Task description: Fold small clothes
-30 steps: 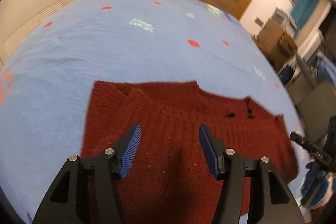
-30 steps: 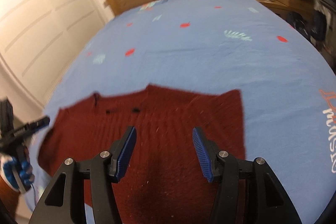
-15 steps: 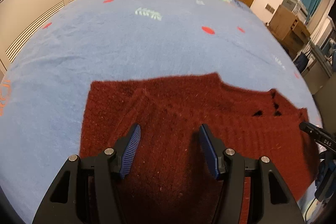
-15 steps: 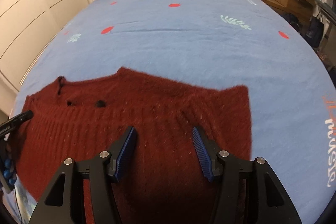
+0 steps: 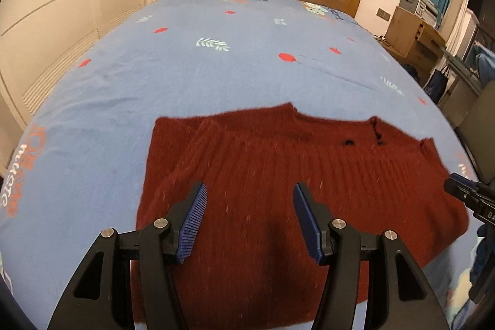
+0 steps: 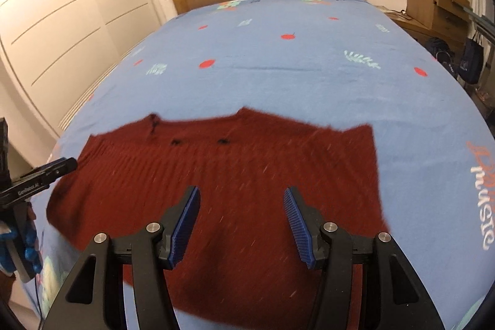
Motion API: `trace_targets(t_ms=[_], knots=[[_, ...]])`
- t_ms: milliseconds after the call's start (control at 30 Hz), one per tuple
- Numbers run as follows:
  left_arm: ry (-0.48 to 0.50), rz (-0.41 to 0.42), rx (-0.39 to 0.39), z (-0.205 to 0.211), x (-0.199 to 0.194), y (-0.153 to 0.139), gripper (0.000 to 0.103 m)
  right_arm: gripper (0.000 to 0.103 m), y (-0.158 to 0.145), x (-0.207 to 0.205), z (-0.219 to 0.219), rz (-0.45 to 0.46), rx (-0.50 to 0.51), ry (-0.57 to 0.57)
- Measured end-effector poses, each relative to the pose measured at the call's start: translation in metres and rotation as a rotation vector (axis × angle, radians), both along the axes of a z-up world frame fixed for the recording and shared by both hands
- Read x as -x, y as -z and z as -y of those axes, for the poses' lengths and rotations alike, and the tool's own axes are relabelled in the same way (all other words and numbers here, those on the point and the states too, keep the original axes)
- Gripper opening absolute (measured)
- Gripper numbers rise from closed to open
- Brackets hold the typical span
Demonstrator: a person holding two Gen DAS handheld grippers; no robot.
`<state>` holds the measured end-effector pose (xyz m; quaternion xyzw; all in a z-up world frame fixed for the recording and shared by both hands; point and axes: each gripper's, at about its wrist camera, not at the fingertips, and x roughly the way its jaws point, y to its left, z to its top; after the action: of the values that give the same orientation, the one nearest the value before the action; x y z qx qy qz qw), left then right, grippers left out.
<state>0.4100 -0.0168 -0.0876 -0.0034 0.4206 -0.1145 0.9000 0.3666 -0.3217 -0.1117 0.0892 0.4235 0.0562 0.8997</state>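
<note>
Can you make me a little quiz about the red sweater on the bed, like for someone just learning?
1. True or false: the left claw is squeezing the red sweater.
2. What colour is the bed sheet under the sweater? A green, B blue, C yellow.
3. Fill in: the right claw is wide ____ above the sweater.

Key: 1 false, it is open and holds nothing. 2 B. 3 open.

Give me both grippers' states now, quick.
Left gripper: open, holding nothing, above the red sweater.
Right gripper: open, holding nothing, also above it.
</note>
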Motion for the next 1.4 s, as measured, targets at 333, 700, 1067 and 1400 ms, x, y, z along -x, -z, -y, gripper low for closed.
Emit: trace_targets(t_ms=[333,700,1067,1400], knots=[[-0.038,0.004,-0.036,-0.004,0.016,0.047,0.059,0.058,0.049,0.014,-0.013,-0.043,0.037,0.024],[-0.038,0.035,-0.107,0.005,0.026,0.035,0.061,0.058,0.052,0.019,0.030,-0.068,0.002,0.120],[-0.064,0.060,-0.103,0.014,0.047,0.027,0.061,0.059,0.023,0.051,0.009,-0.009,0.017,0.104],[-0.049,0.063,-0.103,0.015,0.048,0.045,0.064,0.066,0.053,0.049,0.014,-0.066,0.032,0.131]])
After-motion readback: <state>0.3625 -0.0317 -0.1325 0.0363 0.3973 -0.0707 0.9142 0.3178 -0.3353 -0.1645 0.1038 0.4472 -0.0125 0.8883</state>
